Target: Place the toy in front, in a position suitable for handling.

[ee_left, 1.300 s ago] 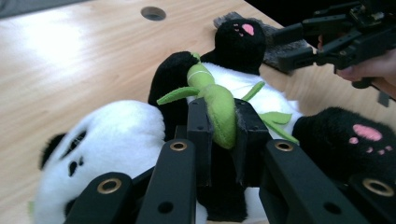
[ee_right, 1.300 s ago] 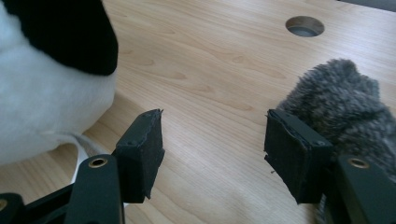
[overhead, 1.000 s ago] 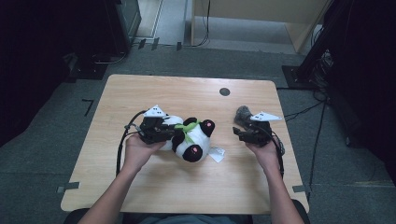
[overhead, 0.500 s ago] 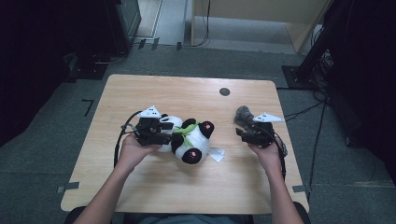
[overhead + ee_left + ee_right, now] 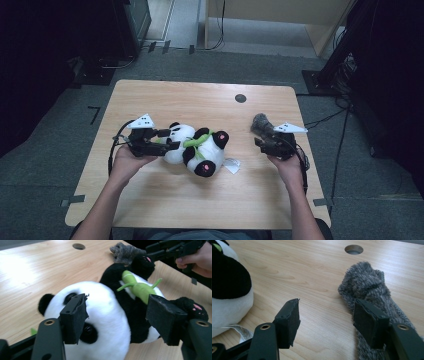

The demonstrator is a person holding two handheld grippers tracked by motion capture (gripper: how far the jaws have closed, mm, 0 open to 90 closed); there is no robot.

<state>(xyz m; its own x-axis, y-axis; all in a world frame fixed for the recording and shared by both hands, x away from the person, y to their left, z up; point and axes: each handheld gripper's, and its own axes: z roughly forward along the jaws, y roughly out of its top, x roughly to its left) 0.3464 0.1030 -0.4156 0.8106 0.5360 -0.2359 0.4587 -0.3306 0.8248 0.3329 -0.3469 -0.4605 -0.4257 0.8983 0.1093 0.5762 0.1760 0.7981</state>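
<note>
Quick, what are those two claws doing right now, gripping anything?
Left claw: open, jaws just opened, astride the panda toy's head, not pressing it.
Right claw: open, holding nothing; one jaw sits by the grey furry toy.

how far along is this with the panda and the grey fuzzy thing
Done: the left gripper has just been opening and its jaws stand apart around the panda's head, which lies on the table. In hand: nothing gripped; the right gripper is open beside the grey fuzzy piece. Left: likely picking up that piece.

panda (image 5: 110, 315): soft plush | table (image 5: 200, 100): smooth matt wood | grey toy (image 5: 367, 287): shaggy
</note>
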